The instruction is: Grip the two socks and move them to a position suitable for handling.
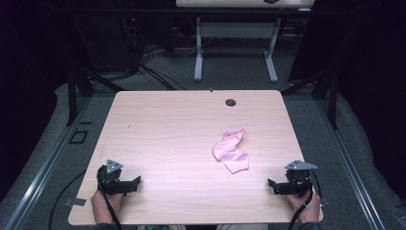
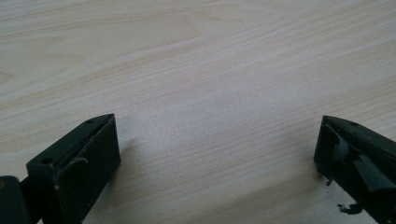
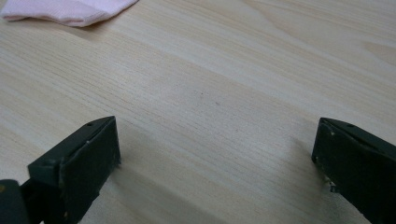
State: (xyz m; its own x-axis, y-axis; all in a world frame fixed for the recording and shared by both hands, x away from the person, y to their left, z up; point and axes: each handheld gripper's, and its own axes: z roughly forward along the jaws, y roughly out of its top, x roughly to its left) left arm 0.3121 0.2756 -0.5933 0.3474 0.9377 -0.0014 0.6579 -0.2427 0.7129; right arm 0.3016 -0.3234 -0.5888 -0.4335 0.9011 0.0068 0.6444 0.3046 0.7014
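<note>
A crumpled pink cloth (image 1: 231,150) lies on the light wooden table (image 1: 182,124), right of its middle. Its edge appears at the top left of the right gripper view as the pink cloth (image 3: 65,10). My left gripper (image 1: 135,184) rests low at the table's near left corner, held by a hand, jaws wide apart with bare wood between them (image 2: 217,149). My right gripper (image 1: 272,186) sits at the near right corner, also open and empty (image 3: 215,149), pointing toward the table's middle. Both grippers are well apart from the cloth.
A round cable hole (image 1: 231,102) sits near the table's far edge. Beyond it stands another desk's white frame (image 1: 234,43), with cables (image 1: 148,67) on the grey floor. Black stands (image 1: 76,86) flank the table.
</note>
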